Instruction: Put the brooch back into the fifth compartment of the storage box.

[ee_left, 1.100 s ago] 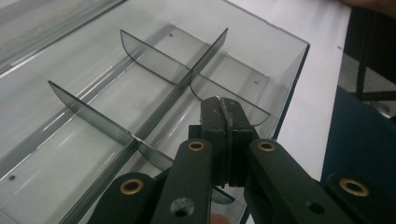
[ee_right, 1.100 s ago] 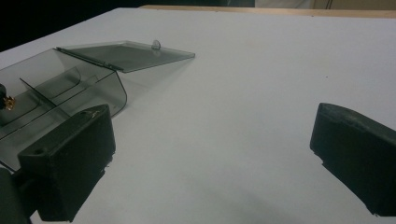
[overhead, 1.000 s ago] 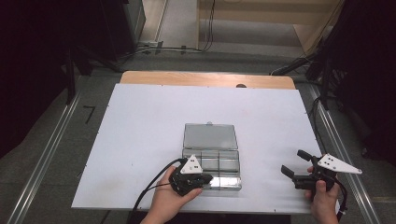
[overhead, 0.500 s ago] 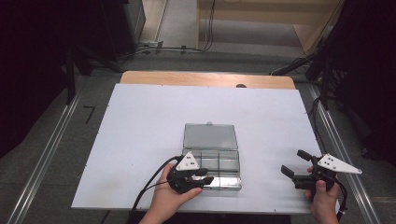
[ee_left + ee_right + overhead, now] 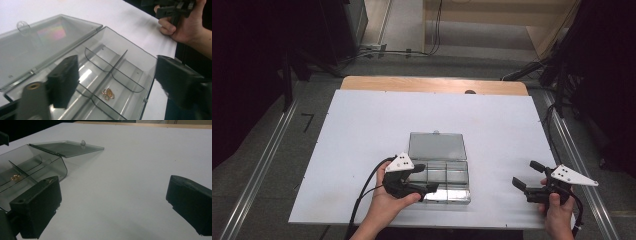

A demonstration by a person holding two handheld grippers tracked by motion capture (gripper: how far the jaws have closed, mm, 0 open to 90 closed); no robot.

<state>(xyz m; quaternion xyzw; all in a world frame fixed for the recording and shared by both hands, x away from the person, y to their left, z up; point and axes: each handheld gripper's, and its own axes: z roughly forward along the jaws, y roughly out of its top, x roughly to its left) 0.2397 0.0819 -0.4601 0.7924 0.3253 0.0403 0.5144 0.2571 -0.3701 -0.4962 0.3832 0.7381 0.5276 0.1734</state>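
Observation:
A clear grey compartment box (image 5: 459, 196) lies near the table's front edge with its lid (image 5: 437, 146) folded back flat. A small gold trinket (image 5: 108, 93) rests in one near compartment, also visible as a gold trinket (image 5: 15, 177) in the right gripper view. My left gripper (image 5: 427, 178) hovers over the box's front left corner. Its jaws have just been opening and nothing is between them (image 5: 117, 75). My right gripper (image 5: 525, 173) stands open above bare table to the right of the box, empty (image 5: 113, 195).
The white table top (image 5: 362, 125) stretches wide behind and on both sides of the box. A wooden strip (image 5: 432, 85) runs along its far edge. Dark equipment and cables stand on the floor beyond. The other hand with its gripper (image 5: 175, 7) sits far off in the left gripper view.
My left gripper has opened its jaws and drawn back to the left and upward from the box's front compartments. The right gripper has kept still.

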